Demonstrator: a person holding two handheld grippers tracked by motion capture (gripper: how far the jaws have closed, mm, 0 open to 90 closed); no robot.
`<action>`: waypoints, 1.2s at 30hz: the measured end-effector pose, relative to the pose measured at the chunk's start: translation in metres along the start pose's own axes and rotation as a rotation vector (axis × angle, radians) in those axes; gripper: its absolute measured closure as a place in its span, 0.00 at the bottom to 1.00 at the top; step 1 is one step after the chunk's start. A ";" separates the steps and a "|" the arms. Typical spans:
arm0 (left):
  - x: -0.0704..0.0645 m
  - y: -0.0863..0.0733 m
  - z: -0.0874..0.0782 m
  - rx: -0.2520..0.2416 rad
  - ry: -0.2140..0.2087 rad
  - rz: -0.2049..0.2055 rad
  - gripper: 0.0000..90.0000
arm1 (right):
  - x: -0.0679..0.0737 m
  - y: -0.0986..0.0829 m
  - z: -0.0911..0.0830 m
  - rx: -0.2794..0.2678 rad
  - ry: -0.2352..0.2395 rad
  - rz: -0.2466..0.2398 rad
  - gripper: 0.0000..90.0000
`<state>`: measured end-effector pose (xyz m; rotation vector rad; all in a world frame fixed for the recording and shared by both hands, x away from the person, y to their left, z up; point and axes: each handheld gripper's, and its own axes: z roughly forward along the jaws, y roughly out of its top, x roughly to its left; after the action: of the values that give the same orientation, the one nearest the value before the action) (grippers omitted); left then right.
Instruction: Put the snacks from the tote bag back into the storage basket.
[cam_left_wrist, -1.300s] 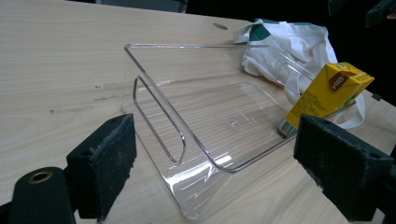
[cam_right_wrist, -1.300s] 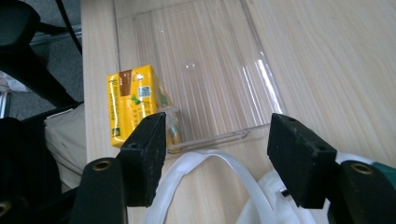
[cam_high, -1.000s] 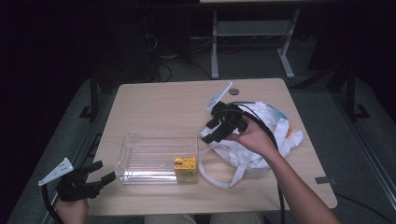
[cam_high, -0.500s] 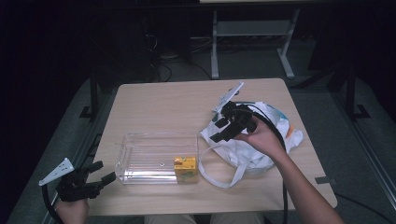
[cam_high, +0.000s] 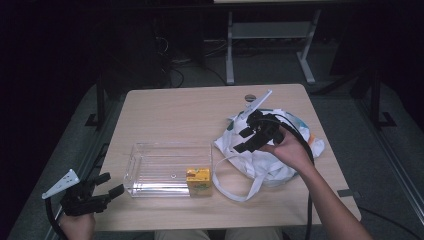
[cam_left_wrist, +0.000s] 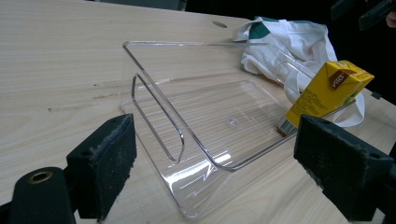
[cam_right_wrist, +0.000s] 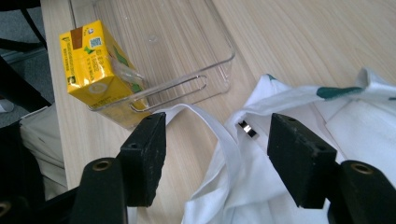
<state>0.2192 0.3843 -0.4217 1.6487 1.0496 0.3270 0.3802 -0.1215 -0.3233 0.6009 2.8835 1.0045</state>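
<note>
A: Right tongs (cam_high: 248, 140) are hovering spread over the bag (cam_high: 270, 155) near the surface's right edge.

B: Aim at the strap; the carton (cam_high: 198, 180) is sitting in the tray's (cam_high: 150, 150) near corner. Left tongs (cam_high: 107, 184) are idling spread.

A pale wooden table (cam_high: 170, 115) filled the middle of the high view; a small dark round disc (cam_high: 250, 97) lay near its far edge, upper centre; a white metal frame (cam_high: 270, 37) stood on the grey floor (cam_high: 360, 150) at the top; cables (cam_high: 182, 75) trailed upper left.
</note>
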 end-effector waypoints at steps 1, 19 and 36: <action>0.000 0.000 0.000 -0.001 -0.001 -0.001 0.14 | -0.001 -0.002 -0.001 0.000 -0.003 0.002 0.41; -0.001 0.000 0.001 0.007 0.002 -0.002 0.14 | -0.008 -0.043 -0.011 -0.018 -0.025 0.077 0.41; -0.001 -0.001 0.001 0.008 0.001 0.000 0.14 | -0.012 -0.081 -0.022 -0.057 -0.046 0.168 0.41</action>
<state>0.2187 0.3831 -0.4222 1.6559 1.0526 0.3237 0.3595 -0.1974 -0.3557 0.8618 2.7921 1.0730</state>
